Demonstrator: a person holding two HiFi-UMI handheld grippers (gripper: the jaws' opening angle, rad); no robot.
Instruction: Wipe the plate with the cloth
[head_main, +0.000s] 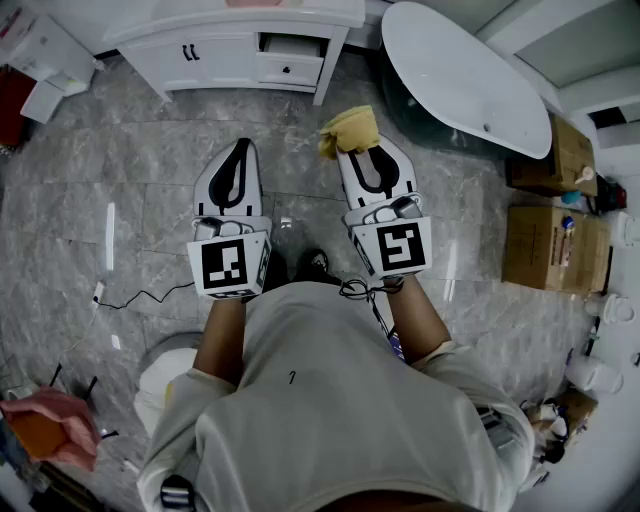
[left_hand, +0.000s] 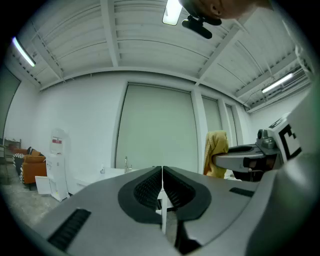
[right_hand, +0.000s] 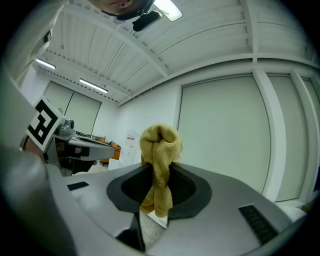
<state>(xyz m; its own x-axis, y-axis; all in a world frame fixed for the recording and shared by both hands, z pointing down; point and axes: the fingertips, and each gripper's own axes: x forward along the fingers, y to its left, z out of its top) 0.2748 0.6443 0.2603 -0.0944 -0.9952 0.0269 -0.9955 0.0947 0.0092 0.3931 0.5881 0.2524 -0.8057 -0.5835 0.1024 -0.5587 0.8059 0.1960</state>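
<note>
A bunched yellow cloth (head_main: 350, 128) sticks out of the tip of my right gripper (head_main: 362, 152), whose jaws are shut on it. In the right gripper view the cloth (right_hand: 159, 165) stands up between the dark pads (right_hand: 186, 189). My left gripper (head_main: 238, 155) is held level beside the right one, jaws pressed together with nothing between them; its own view shows the gripper (left_hand: 162, 184) closed and the cloth (left_hand: 216, 152) at the right. Both grippers are held in front of the person's chest, pointing across the room. No plate shows in any view.
A white bathtub (head_main: 465, 75) stands ahead right, a white drawer cabinet (head_main: 240, 45) ahead left. Cardboard boxes (head_main: 555, 225) sit along the right wall. A cable (head_main: 140, 297) runs over the grey marble floor (head_main: 100, 190). An orange-pink bundle (head_main: 50, 425) lies at bottom left.
</note>
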